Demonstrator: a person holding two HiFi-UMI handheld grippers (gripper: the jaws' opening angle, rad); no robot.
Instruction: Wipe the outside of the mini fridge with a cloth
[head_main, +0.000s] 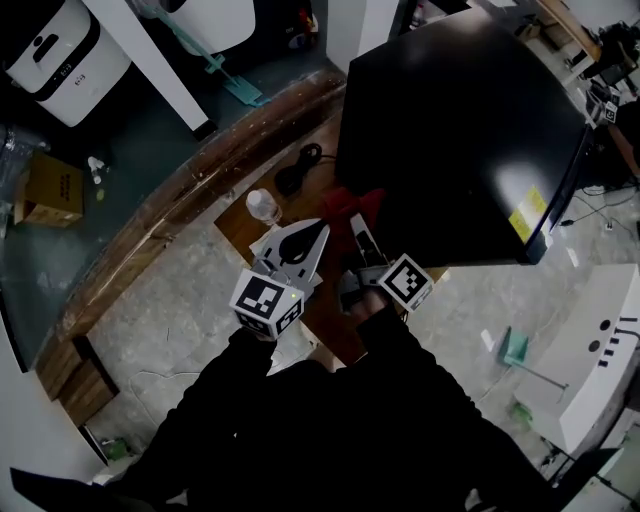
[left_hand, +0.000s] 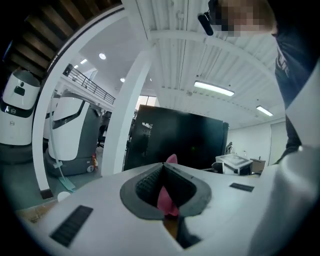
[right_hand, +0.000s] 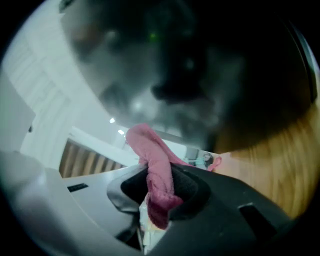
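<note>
Fingers of the left gripper (head_main: 318, 232) and right gripper (head_main: 356, 222) clamp the cloth (right_hand: 152, 160), which sticks lengthwise forward toward the fridge (head_main: 460, 130).

This seems to be a robotics lab or test hall. A white robot-like machine (left_hand: 17, 107) stands near a white column (left_hand: 131, 115), strip lights (left_hand: 214, 89) hang overhead, and a cluttered desk (head_main: 572, 30) and a cardboard box (head_main: 52, 190) stand around.
</note>
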